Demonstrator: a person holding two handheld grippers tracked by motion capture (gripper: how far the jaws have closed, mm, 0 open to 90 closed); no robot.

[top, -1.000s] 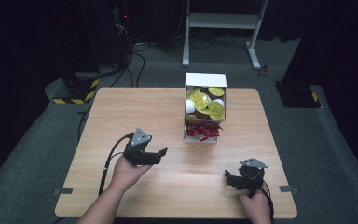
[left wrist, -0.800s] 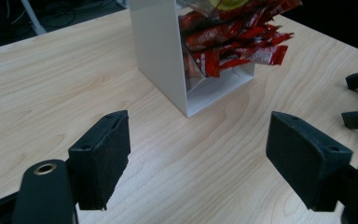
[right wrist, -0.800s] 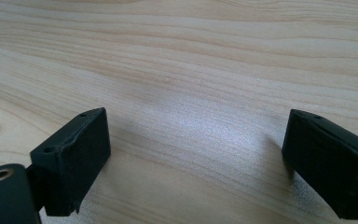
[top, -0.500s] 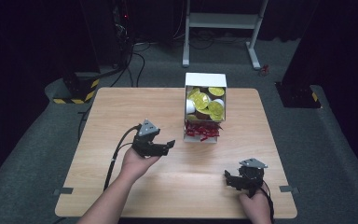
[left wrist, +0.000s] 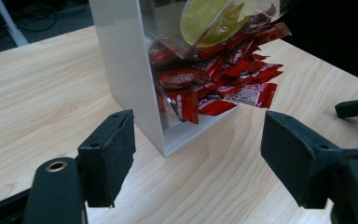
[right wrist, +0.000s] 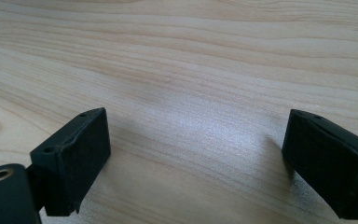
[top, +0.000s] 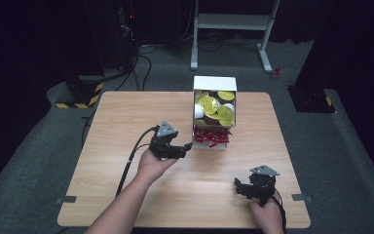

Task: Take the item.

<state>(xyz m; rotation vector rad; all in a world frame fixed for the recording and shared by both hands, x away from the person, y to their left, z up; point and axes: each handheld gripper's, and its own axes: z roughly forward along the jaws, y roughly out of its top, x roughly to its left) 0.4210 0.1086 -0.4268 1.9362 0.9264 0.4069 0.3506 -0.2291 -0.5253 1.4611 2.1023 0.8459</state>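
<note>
A white display box (top: 214, 83) stands at the table's far middle. It holds yellow-lidded cups (top: 209, 105) above and red sachets (top: 212, 138) spilling from its low front. My left gripper (top: 189, 146) hovers just left of that opening and points at it. In the left gripper view the box's white side wall (left wrist: 130, 60) and the red sachets (left wrist: 223, 88) lie just ahead of the left gripper (left wrist: 198, 154). It is open; its jaws have just been closing slightly, with nothing gripped between them. My right gripper (top: 238, 187) rests open near the front right edge over bare wood (right wrist: 191, 70).
The wooden table (top: 126, 112) has bare surface left of the box and along the front. The right gripper's black fingertip (left wrist: 356, 107) shows at the far right of the left gripper view. A white metal stand (top: 229, 22) and cables lie on the dark floor beyond.
My left hand has carried its gripper rightward across the table, up to the box's low opening. The right hand and gripper have stayed where they were.
</note>
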